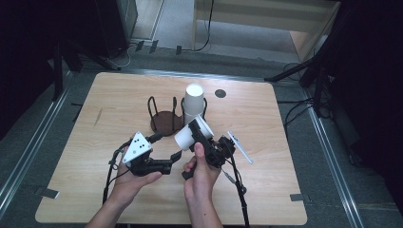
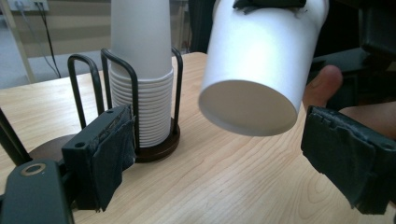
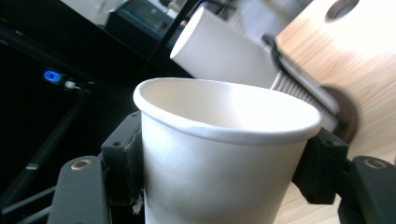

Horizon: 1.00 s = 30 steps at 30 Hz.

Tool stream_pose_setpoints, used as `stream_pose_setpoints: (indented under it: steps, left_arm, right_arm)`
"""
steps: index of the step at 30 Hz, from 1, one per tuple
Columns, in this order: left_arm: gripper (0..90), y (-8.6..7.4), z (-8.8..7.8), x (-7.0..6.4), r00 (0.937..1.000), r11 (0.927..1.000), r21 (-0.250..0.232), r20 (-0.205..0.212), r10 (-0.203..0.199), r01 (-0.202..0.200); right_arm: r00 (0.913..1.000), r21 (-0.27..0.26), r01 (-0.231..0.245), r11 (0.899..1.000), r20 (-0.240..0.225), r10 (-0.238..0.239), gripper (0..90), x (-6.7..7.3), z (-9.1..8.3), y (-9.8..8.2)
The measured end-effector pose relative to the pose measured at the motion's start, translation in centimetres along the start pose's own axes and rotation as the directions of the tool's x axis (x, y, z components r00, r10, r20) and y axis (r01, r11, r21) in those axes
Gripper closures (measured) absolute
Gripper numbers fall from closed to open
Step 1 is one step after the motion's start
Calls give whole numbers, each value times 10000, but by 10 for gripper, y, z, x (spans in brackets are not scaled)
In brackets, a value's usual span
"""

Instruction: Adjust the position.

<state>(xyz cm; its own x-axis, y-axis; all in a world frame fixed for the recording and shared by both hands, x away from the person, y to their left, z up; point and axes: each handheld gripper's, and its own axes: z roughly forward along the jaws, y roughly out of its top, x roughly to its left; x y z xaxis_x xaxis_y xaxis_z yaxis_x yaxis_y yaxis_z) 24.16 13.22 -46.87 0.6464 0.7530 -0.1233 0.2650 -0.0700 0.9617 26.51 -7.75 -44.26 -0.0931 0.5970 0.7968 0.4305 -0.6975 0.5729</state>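
While we look down from the high view, our right tongs (image 1: 198,137) are clamped on a single white paper cup (image 1: 192,133), which they hold in the air above the middle of the wooden surface (image 1: 95,190). In the right gripper view the two black pads press against the cup's wall on either side, just below its rolled rim, with the mouth turned toward the camera. In the left gripper view the cup (image 2: 261,70) hangs tilted, its flat bottom facing us and clear of the wood. Our left tongs (image 1: 175,159) stand spread with nothing between them, just beside the cup's base; their padded fingers (image 2: 112,154) do not touch it. Behind the cup stands a dark round holder (image 1: 167,122) with upright wire loops. One bay of the holder carries a stack of white cups (image 1: 193,102), set bottom up, and the bay beside it has only its bare base.
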Motion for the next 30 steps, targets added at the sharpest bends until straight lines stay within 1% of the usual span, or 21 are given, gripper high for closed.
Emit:
stream_pose_setpoints:
  steps: [2, 3, 4, 5, 7, 10, 13, 15, 16, 17, 18, 21, 22, 23, 24, 25, 26, 27, 28, 29, 30]
  left_arm:
    - [106, 0, -1, 1, 10000, 10000, -18, -11, 3, -3]
    - [106, 0, -1, 1, 10000, 10000, -16, -30, -7, 7]
    - [106, 0, -1, 2, 10000, 10000, -3, -43, 17, -17]
    - [106, 0, -1, 2, 10000, 10000, 7, -64, 37, -37]
    - [106, 0, -2, 3, 10000, 10000, -10, -87, 17, -17]
    - [107, 0, -2, 3, 9999, 10000, -10, -110, 6, -6]
    - [107, -1, -2, 3, 9999, 10000, -12, -149, 1, -1]
    - [108, 0, -3, 4, 9998, 10000, -24, -198, 33, -33]
    - [108, 0, -3, 4, 9998, 10000, -31, -199, 24, -24]
    - [108, 0, -3, 4, 9998, 10000, -39, -199, 16, -17]
    - [108, 0, -3, 5, 9998, 10000, -36, -210, -1, 0]
    - [107, 0, -4, 6, 9998, 10000, -36, -187, -65, 64]
    - [107, 0, -4, 6, 9998, 10000, -9, -176, -67, 67]
    - [106, 0, -4, 7, 9997, 9999, -11, -206, -119, 118]
    - [102, 0, -5, 7, 9996, 9999, -28, -223, -164, 163]
    - [97, 1, -5, 8, 9996, 9998, 9, -230, -191, 191]
    - [89, 1, -5, 8, 9995, 9998, 31, -252, -205, 206]
    - [83, 1, -5, 9, 9993, 9997, 51, -275, -247, 248]
    - [71, 1, -4, 9, 9992, 9995, 88, -286, -290, 293]
    - [56, 2, -4, 10, 9989, 9992, 192, -311, -356, 362]
    - [37, 2, -4, 10, 9987, 9988, 250, -318, -404, 412]
  right_arm:
    - [9991, -207, 429, 9989, 77, -428, 298, 3, -2, 1]
    - [9968, -364, 786, 9962, 178, -779, 298, 5, -3, 1]
    - [9950, -434, 974, 9943, 248, -964, 298, 6, -3, 1]
    - [9935, -515, 1112, 9925, 310, -1098, 298, 7, -4, 2]
    - [9906, -652, 1362, 9885, 225, -1350, 298, 8, -4, 3]
    - [9824, -749, 1864, 9796, 249, -1850, 298, 12, -6, 3]
    - [9687, -1100, 2483, 9624, 305, -2464, 297, 16, -9, 4]
    - [9611, -1416, 2756, 9508, 230, -2752, 297, 18, -10, 4]
    - [9587, -1503, 2835, 9471, 195, -2838, 296, 18, -11, 5]
    - [9538, -1653, 2985, 9400, 166, -3000, 296, 19, -11, 5]
    - [9504, -1703, 3095, 9355, 235, -3101, 295, 19, -12, 6]
    - [9277, -1982, 3728, 9065, 559, -3692, 295, 21, -14, 7]
    - [9163, -2118, 3995, 8919, 645, -3952, 295, 21, -14, 8]
    - [9105, -2146, 4125, 8853, 675, -4079, 294, 22, -15, 9]
    - [8980, -2185, 4389, 8716, 730, -4339, 294, 22, -15, 10]
    - [8939, -2201, 4471, 8670, 742, -4421, 294, 22, -15, 10]
    - [8854, -2230, 4632, 8577, 726, -4592, 294, 22, -16, 12]
    - [8821, -2236, 4691, 8544, 721, -4655, 293, 22, -16, 13]
    - [8733, -2226, 4855, 8454, 799, -4805, 293, 22, -16, 15]
    - [8670, -2238, 4969, 8385, 858, -4909, 293, 21, -16, 16]
    - [8564, -2227, 5152, 8277, 952, -5074, 292, 21, -17, 18]
